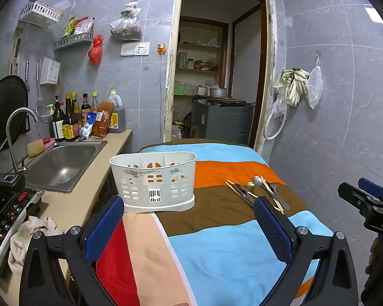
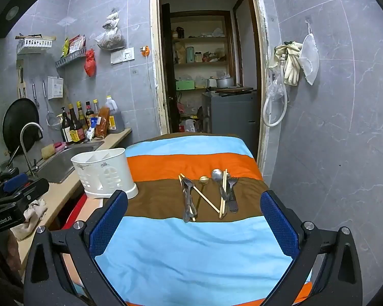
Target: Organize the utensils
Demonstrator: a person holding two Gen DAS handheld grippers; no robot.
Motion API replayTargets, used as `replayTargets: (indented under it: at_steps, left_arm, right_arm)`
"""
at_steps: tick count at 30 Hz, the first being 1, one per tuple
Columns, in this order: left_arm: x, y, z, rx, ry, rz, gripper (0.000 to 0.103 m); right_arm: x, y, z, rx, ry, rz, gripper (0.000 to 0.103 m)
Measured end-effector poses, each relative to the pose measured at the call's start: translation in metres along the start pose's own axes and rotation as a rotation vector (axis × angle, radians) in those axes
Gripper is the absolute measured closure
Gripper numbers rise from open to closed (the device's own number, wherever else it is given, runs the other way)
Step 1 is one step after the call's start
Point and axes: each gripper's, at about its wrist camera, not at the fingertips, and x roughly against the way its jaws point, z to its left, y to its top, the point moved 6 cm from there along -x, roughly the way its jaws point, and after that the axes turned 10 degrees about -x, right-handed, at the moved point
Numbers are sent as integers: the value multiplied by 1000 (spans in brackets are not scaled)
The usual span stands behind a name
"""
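A white plastic utensil caddy with dividers stands on the striped cloth, also in the right wrist view. A pile of utensils lies on the brown stripe: chopsticks, a gold spoon, a silver spoon, a fork and dark-handled pieces. The pile also shows in the left wrist view. My left gripper is open and empty, near the caddy. My right gripper is open and empty, just short of the utensils.
The striped cloth covers the table. A counter with a steel sink, faucet and sauce bottles runs along the left. A rag lies on the counter. An open doorway is behind the table.
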Motion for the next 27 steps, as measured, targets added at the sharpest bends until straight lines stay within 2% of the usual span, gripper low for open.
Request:
replayTargets:
  at_steps: [27]
  left_arm:
    - [0, 0, -1, 1, -4, 3, 1]
  right_arm:
    - [0, 0, 2, 3, 5, -3, 1]
